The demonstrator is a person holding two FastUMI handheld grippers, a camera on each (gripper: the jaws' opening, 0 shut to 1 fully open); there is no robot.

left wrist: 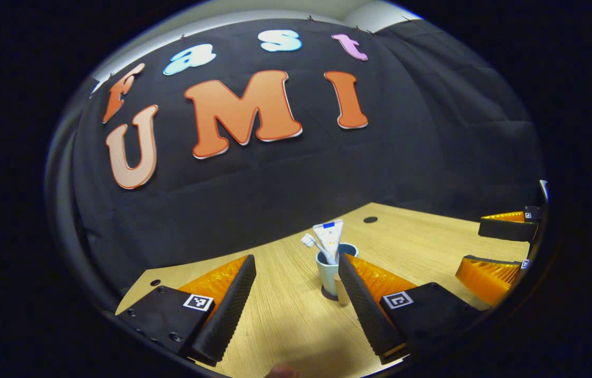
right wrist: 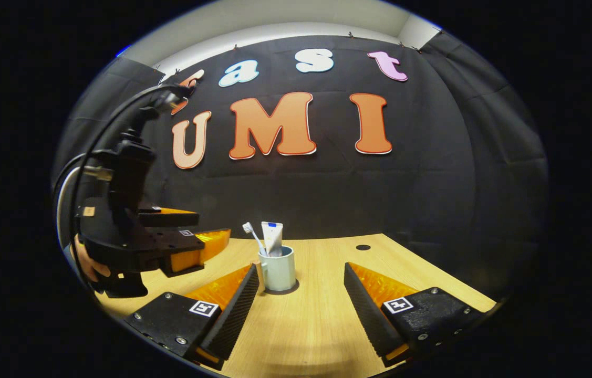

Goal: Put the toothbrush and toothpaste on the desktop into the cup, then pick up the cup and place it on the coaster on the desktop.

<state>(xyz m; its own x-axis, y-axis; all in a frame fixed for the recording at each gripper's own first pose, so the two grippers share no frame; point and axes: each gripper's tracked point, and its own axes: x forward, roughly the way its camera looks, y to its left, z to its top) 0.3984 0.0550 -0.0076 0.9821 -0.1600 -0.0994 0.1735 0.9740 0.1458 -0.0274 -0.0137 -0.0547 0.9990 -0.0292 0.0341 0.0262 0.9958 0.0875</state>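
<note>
A pale blue cup (left wrist: 329, 273) (right wrist: 280, 270) stands upright on a dark round coaster (left wrist: 329, 295) (right wrist: 291, 289) on the wooden desktop. A white toothbrush (left wrist: 309, 242) (right wrist: 250, 231) and a white toothpaste tube (left wrist: 329, 236) (right wrist: 272, 236) stick up out of it. My left gripper (left wrist: 296, 260) (right wrist: 211, 226) is open, and the cup sits just beyond its right fingertip, apart from it. My right gripper (right wrist: 301, 269) (left wrist: 485, 244) is open too, with the cup a little ahead near its left fingertip. Neither holds anything.
The light wooden desktop (left wrist: 285, 320) (right wrist: 317, 315) has a small dark hole (left wrist: 370, 219) (right wrist: 363, 247) near the back. The black cloth wall rises right behind the table. A hand (right wrist: 83, 265) holds the left gripper at the left of the right gripper view.
</note>
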